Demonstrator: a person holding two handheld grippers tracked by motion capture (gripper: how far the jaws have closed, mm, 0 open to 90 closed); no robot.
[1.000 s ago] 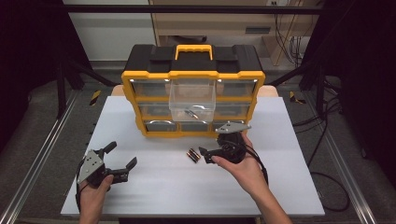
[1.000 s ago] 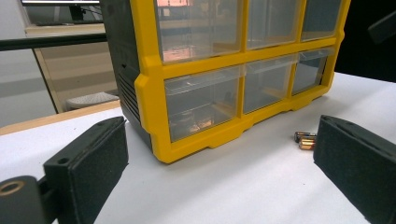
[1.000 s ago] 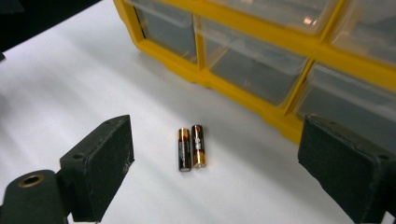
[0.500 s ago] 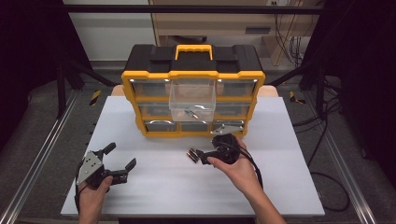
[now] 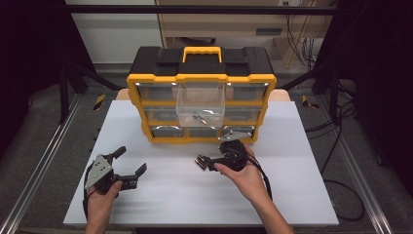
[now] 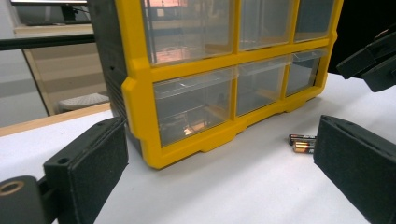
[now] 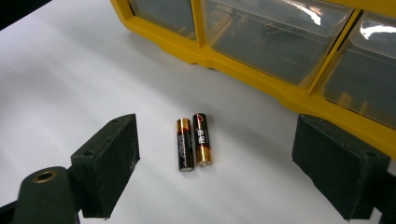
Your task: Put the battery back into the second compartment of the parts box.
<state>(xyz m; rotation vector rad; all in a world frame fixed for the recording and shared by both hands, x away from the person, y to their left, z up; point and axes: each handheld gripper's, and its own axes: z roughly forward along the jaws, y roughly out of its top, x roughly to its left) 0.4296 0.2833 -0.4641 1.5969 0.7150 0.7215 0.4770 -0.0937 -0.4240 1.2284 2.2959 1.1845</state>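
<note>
Status: pick not yet made. Two batteries (image 7: 194, 141) lie side by side, touching, on the white surface (image 5: 160, 195), centre of the right gripper view, just in front of the yellow organizer (image 5: 201, 97). In the high view they sit at mid-frame, just left of the right hand-held gripper (image 5: 207, 161).

Right hand-held gripper: jaws spread wide with a slight closing just now, the batteries ahead in the gap between the pads, no contact, nothing held. It points toward frame-left, low over the surface.

Left hand-held gripper (image 5: 130, 166): lower left of the high view, jaws apart, empty, well apart from the batteries.

One clear drawer (image 5: 200, 103) in the organizer's middle column is pulled out; something small and metallic lies inside, too small to identify. It looks like the probable drop target, though that is a judgement.

Done: drawer open, right hand-held gripper lined up.
Left: close on a battery, lift, carry to the drawer, release, likely repeat for the second, shut the drawer.
</note>
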